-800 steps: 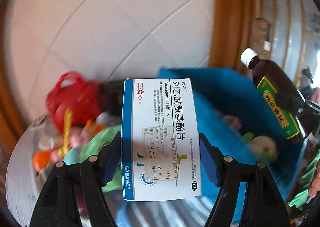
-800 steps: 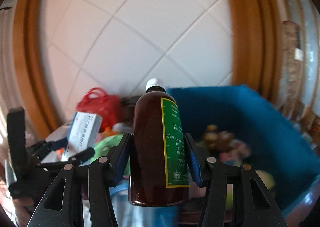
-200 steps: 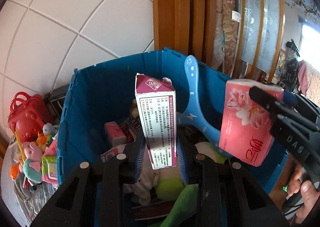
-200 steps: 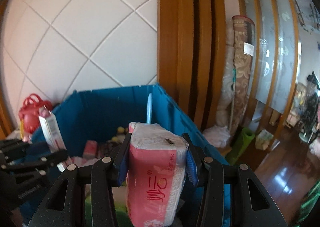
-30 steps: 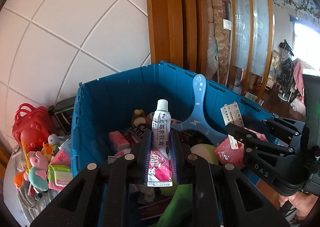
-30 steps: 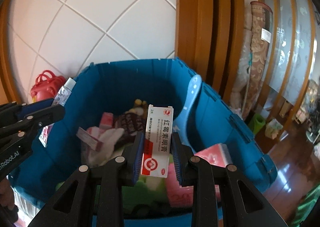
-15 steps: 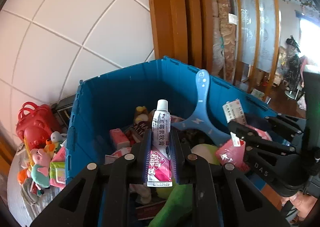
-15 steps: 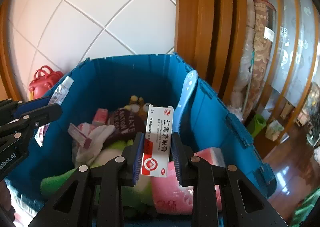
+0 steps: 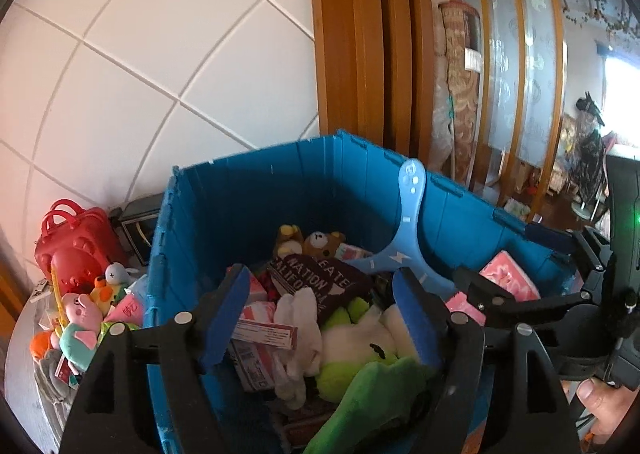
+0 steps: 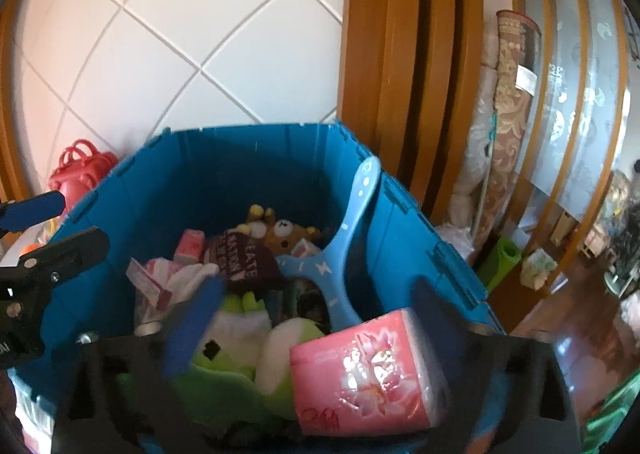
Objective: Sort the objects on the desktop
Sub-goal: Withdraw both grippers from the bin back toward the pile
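Both the left gripper (image 9: 320, 314) and the right gripper (image 10: 316, 334) are opening with nothing between their pads, poised over the heaped blue bin (image 9: 256, 189) directly below them, so anything dropped could slide off the green plush (image 9: 360, 350) or jostle the pink tissue pack (image 10: 360, 370).

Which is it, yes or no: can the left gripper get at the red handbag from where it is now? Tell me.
Probably not directly. The left gripper, jaws opening and empty, is over the blue crate; the red handbag stands outside, beyond the crate's left wall.
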Demonstrator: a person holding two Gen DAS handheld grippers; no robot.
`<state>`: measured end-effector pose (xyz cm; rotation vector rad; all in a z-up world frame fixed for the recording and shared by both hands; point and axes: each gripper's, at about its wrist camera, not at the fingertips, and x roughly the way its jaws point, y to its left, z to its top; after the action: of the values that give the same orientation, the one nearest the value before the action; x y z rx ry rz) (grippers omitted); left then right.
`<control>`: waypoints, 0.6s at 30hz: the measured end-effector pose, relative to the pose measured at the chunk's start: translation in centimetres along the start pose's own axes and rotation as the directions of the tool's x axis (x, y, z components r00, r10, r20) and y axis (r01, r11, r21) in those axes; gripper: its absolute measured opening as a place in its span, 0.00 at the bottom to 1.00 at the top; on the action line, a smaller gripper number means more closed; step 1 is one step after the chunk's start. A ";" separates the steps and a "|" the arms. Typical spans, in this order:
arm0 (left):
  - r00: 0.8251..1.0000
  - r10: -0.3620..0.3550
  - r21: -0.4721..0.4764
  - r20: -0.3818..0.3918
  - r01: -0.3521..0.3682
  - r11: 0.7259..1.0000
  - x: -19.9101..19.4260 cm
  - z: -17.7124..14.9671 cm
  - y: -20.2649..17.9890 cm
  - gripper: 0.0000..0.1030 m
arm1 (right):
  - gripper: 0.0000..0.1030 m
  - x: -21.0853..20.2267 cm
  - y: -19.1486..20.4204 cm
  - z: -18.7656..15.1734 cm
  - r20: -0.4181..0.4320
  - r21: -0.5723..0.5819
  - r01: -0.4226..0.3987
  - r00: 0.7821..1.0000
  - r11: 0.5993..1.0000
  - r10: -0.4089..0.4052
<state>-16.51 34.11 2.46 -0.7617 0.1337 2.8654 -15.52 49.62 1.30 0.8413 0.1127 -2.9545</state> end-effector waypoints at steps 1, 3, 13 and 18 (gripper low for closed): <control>1.000 0.006 -0.009 0.025 -0.005 1.000 -0.8 -0.2 0.5 0.71 | 1.00 -0.5 0.2 0.0 0.014 -0.002 0.002 1.000 1.000 -0.002; 0.997 0.021 -0.024 0.068 -0.019 1.000 -2.0 -0.6 1.4 0.73 | 1.00 -1.4 0.7 0.2 0.044 -0.010 -0.003 0.999 1.000 0.004; 0.981 0.182 -0.137 0.073 -0.171 0.976 -6.5 -4.3 11.5 0.75 | 1.00 -5.3 6.6 1.6 0.155 -0.012 -0.196 0.968 0.981 0.195; 0.953 0.302 -0.195 0.000 -0.296 0.935 -7.5 -7.2 19.3 0.75 | 1.00 -5.9 12.4 2.4 0.142 -0.065 -0.281 0.947 0.958 0.287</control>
<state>-10.29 13.12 0.79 -0.7940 -0.0376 3.2147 -10.69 37.32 5.84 0.5719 0.0430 -2.7194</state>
